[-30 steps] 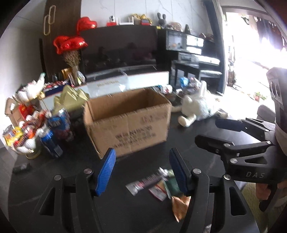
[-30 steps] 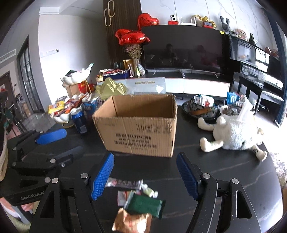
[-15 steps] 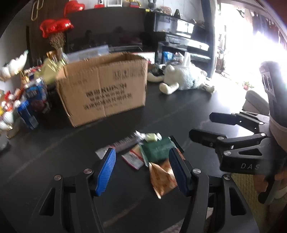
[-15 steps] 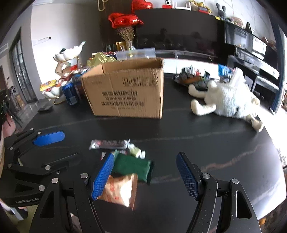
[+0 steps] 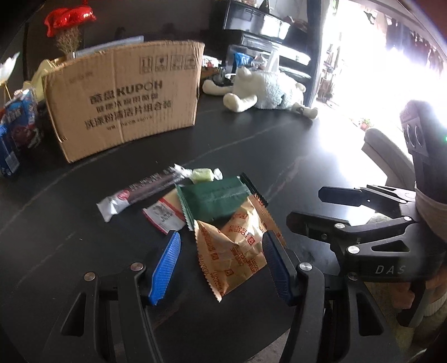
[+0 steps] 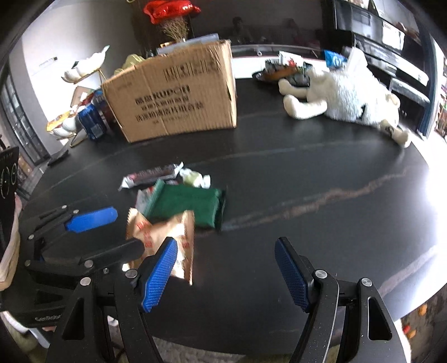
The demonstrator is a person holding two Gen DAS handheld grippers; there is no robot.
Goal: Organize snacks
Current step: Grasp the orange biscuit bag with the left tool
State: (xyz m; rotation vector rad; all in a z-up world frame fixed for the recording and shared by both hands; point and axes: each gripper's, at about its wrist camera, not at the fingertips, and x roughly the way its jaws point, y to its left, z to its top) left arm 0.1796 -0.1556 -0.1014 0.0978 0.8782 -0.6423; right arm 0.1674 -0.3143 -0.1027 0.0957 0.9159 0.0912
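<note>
a: left gripper [image 5: 220, 258] state?

b: jaws spread, blue pads either side of the orange snack packet [image 5: 237, 251]. the right-hand pad looks right at the packet's edge, the other pad stands clear of it. not pinching it, packet lies flat on the black table [image 5: 279, 156].

a: right gripper [image 6: 226, 275]?

b: also spread, only bare tabletop between the pads. its left pad is near the orange packet's corner in the right wrist view; can't tell if it touches.

a: where's the snack pile?

b: near table edge, in front of both grippers. green packet [image 5: 215, 199] partly over the top of the orange one. small red and white sachet [image 5: 164, 216] just left of the green, partly tucked under it. long dark bar wrapper [image 5: 139, 194] behind that, lying at an angle. pale green wrapped candy [image 5: 202, 174] at the far end of the bar, just beside the green packet.

a: box?

b: cardboard box [image 5: 125, 97], open top, upright, further back on the table, well apart from the pile. can't see inside it.

a: other stuff?

b: white plush toy [image 5: 268, 90] lying on its side to the right of the box. blue snack bags [image 5: 19, 125] left of the box. red foil balloon [image 5: 69, 18] behind. both views a bit blurred.

a: hands?

b: part of a hand [image 5: 405, 296] under the right gripper's body in the left wrist view, wrapped around the grip.
</note>
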